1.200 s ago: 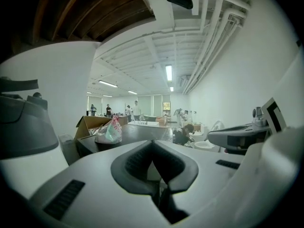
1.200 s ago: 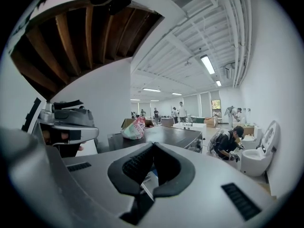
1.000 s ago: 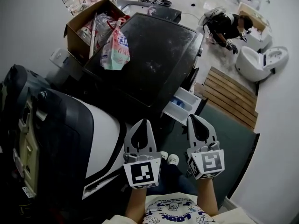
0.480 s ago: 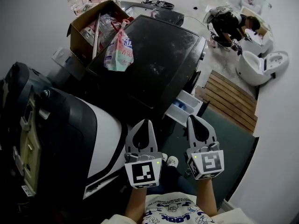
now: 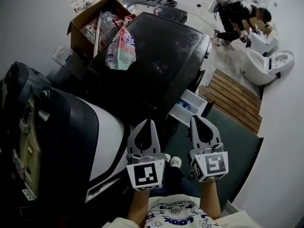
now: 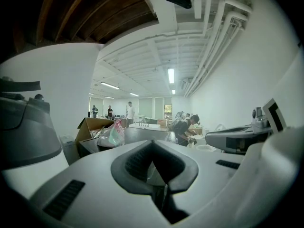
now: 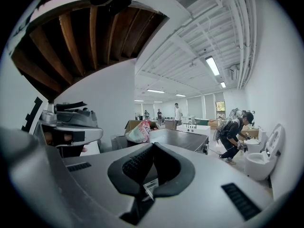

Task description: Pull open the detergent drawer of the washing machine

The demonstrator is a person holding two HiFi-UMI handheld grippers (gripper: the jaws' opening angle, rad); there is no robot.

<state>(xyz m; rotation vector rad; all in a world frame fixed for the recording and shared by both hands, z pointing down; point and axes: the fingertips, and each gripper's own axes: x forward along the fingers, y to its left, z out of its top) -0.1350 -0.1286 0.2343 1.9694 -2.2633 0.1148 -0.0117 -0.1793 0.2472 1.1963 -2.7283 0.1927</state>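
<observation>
Drawer status: the white plastic detergent drawer (image 5: 189,107) stands pulled out from the front of the black-topped washing machine (image 5: 156,51), at the front right corner as the head view shows it. We see a blue insert inside the open tray. Neither tool touches the drawer.

Left gripper (image 5: 146,127): we hold it low in front of the machine, below the machine's front edge in the head view. Its 2 jaws are pressed together tip to tip, and nothing sits between them.

Right gripper (image 5: 201,126): we hold it beside the left one, with a gap between the 2 tools. It sits just below the drawer in the head view, near it but apart from it. Its 2 jaws are also closed together and carry nothing.

Surroundings:
- A pink and green plastic bag (image 5: 121,49) rests on the machine's top near the far left corner, against a brown cardboard box (image 5: 83,20) filled with packets.
- A large rounded black and white body (image 5: 57,127), which we cannot identify, fills the left of the head view.
- A slatted wooden pallet (image 5: 235,99) lies on the floor to the right of the machine.
- A dark green floor mat (image 5: 232,141) lies next to the pallet, on its near side.
- A white ceramic toilet (image 5: 266,63) stands beyond the pallet.
- A person in dark clothing (image 5: 235,13) bends over at the far right.
</observation>
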